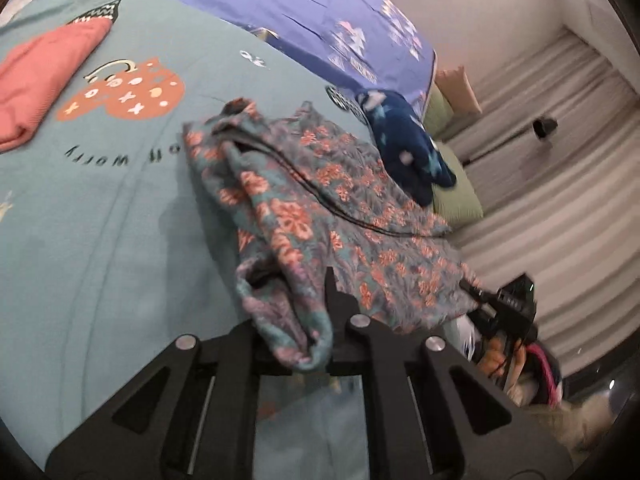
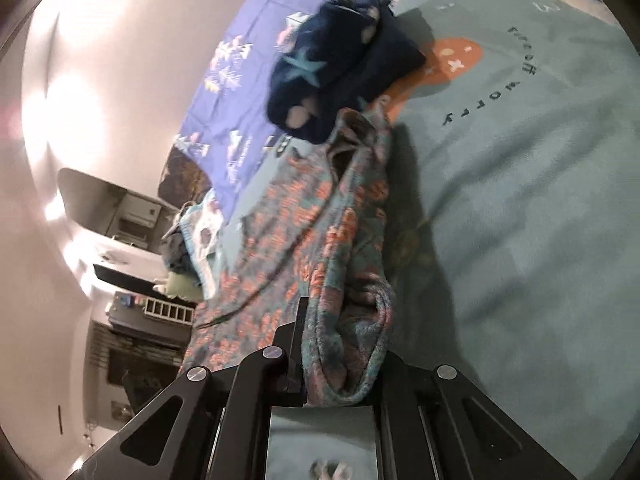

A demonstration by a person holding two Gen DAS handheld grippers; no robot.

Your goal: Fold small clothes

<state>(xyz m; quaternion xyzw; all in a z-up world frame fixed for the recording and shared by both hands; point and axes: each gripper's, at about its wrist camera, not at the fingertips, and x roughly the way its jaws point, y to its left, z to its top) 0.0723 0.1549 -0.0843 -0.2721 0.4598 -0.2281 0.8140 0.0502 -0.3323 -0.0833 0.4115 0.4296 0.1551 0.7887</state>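
Observation:
A floral garment [image 1: 320, 200], teal with orange flowers, lies bunched on the teal bedspread [image 1: 100, 220]. My left gripper [image 1: 308, 304] is shut on a rolled edge of it; the cloth drapes over the jaws and hides the left finger. In the right wrist view the same floral garment [image 2: 304, 232] runs away from my right gripper [image 2: 340, 336], which is shut on another rolled edge. The right gripper also shows in the left wrist view [image 1: 500, 308] at the garment's far corner. A dark blue star-print garment [image 1: 404, 140] lies crumpled beyond the floral one, and shows in the right wrist view [image 2: 336, 68].
A folded pink garment [image 1: 44, 80] lies at the far left of the bedspread. A purple printed sheet [image 1: 312, 12] covers the bed's far side. A green pillow [image 1: 456, 196] sits at the bed's edge, with striped flooring [image 1: 560, 184] below. Shelving [image 2: 140, 320] stands beside the bed.

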